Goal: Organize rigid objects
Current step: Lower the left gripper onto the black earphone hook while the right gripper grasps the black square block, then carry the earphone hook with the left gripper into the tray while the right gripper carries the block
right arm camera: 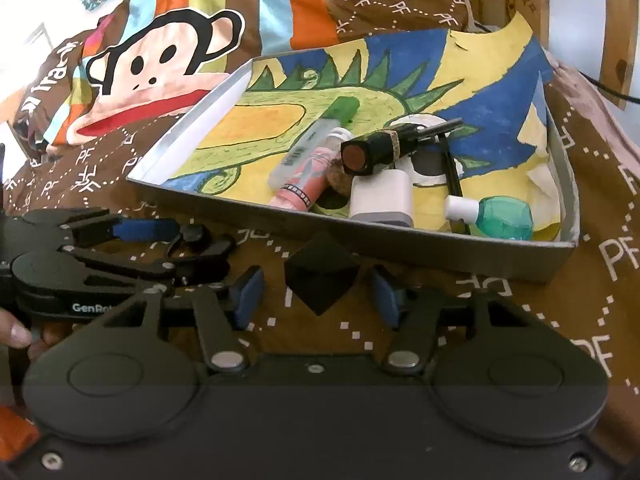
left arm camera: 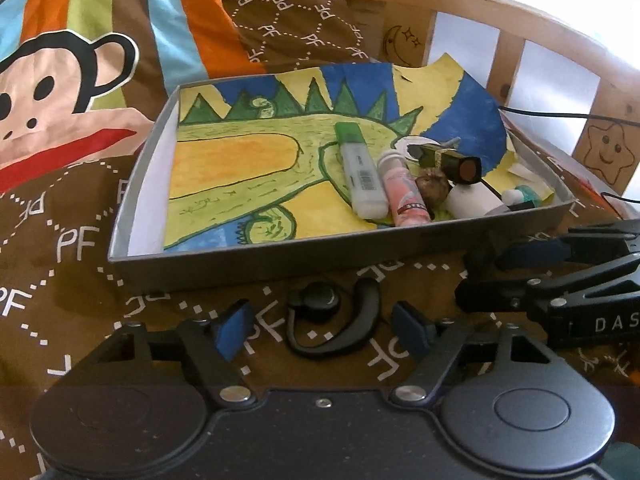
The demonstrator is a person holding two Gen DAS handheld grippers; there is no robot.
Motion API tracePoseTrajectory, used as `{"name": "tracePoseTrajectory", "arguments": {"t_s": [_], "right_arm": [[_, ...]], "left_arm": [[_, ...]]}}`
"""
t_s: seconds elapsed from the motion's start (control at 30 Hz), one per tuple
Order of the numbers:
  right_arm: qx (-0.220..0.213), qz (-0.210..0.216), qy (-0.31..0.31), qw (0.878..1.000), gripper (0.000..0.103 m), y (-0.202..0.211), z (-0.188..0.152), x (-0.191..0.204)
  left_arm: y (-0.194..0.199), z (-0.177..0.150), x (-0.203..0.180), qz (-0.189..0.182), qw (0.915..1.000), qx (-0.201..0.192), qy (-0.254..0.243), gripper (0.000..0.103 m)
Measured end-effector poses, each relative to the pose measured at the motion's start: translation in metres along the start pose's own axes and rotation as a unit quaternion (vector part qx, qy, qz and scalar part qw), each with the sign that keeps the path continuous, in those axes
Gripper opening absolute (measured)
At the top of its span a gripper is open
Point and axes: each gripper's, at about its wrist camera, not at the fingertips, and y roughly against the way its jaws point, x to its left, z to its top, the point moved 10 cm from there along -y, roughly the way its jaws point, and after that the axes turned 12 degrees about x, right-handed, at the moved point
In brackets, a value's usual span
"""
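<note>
Bedding (left arm camera: 80,248) in brown with white dotted lines and a cartoon monkey print carries a shallow grey box (left arm camera: 256,254), and everything here sits in or around that box. Lining its floor is a painted paper sheet (left arm camera: 240,160) showing a green spiked creature on yellow and blue. Gathered at the box's right end are a green-capped marker (left arm camera: 358,168), a pink tube (left arm camera: 402,192) touching the marker's side, a brown nut-like lump (left arm camera: 432,190), a dark lipstick-like tube (left arm camera: 452,158) lying across the pile, a white charger block (right arm camera: 380,198) and a small teal bottle with a white cap (right arm camera: 500,216) near the right wall. Outside the box, just before its near wall, a black earhook headset (left arm camera: 336,320) lies on the bedding between the blue pads of the left gripper (left arm camera: 324,328); its jaws stand apart and the pads do not touch it. Also in front of the near wall, a black angular block (right arm camera: 320,280) sits between the pads of the right gripper (right arm camera: 318,298), whose jaws are likewise apart, clear of the block on both sides. Part of a hand (right arm camera: 20,336) shows at the left gripper's handle.
</note>
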Motion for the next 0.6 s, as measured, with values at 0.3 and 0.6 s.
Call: {"name": "tracePoseTrajectory", "arguments": {"t_s": [0.3, 0.6], "right_arm": [[-0.001, 0.003, -0.002, 1.0, 0.029, -0.002, 0.001, 0.006], [-0.034, 0.031, 0.015, 0.999, 0.029, 0.032, 0.013, 0.019]], "left_arm": [[0.003, -0.001, -0.007, 0.011, 0.9999, 0.001, 0.011, 0.053], [0.028, -0.005, -0.009, 0.0, 0.9985, -0.02, 0.051, 0.052]]}}
